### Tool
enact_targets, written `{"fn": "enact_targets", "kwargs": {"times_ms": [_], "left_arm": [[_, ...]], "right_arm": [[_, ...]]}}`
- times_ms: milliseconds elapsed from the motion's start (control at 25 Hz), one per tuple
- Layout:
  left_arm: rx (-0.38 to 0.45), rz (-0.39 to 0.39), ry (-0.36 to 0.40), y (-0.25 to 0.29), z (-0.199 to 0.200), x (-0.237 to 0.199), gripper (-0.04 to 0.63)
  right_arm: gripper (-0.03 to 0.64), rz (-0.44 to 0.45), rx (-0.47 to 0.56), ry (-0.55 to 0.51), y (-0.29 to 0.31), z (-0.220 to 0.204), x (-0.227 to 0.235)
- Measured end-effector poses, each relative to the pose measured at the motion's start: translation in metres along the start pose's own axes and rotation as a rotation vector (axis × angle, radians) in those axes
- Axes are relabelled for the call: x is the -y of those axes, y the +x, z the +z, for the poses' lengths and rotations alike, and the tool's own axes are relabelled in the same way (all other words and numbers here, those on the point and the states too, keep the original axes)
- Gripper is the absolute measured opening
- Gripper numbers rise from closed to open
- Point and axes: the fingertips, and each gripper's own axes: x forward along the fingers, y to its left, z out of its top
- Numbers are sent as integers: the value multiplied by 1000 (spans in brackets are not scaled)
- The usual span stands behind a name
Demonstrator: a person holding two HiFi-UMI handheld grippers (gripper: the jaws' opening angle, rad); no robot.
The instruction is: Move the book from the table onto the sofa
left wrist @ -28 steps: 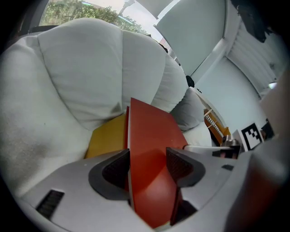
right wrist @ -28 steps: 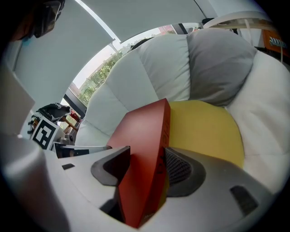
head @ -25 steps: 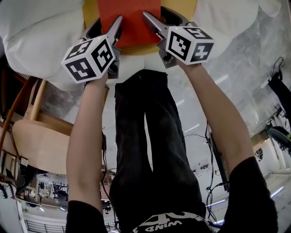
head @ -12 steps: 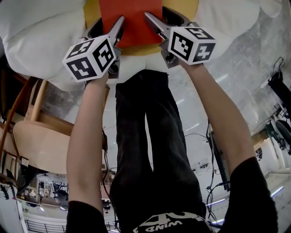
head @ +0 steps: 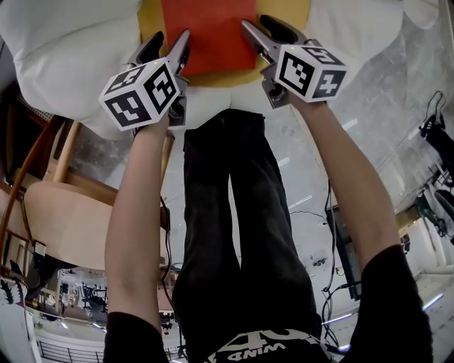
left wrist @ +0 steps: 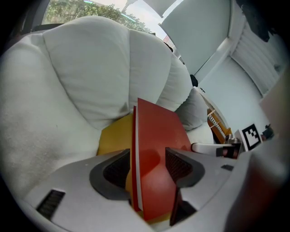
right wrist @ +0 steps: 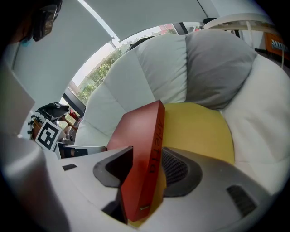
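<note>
A red book lies flat on a yellow cushion on the white sofa. My left gripper straddles the book's left edge and stands open. In the left gripper view the white page edge sits between the pads with room on the cover side. My right gripper straddles the right edge. Its jaws have just been closing, but they are open, with the book's spine between them and a little room by the cover.
A grey pillow leans on the sofa back behind the cushion. A wooden chair stands to the left of the person's legs. Cables run over the pale floor at the right.
My right gripper's fingertip covers less of the book than before, as it has edged slightly to the right. The left gripper and the book keep their places.
</note>
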Motion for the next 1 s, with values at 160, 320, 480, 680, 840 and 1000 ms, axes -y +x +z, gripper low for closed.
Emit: {"fn": "enact_targets", "kwargs": {"times_ms": [160,320,480,680,840,1000], "left_arm": [[3,13,11,-11,4,5,255],[19,24,16,-26,14,15,255],[25,28,27,-38,21,28,238],[36,38,11,-49,30,41,122],[-13,15,27,-56,28,62,11],[-24,-9,17,-74,27,82,9]], "right_arm": [[193,18,-4,4,-11,5,-6],[184,23,-8,-12,-25,12,-16],[153,37,-14,-19,-35,18,-32],[47,56,-44,-27,-42,21,-52],[7,83,-68,-54,-49,27,-71],[2,95,-82,-52,-64,31,-84]]}}
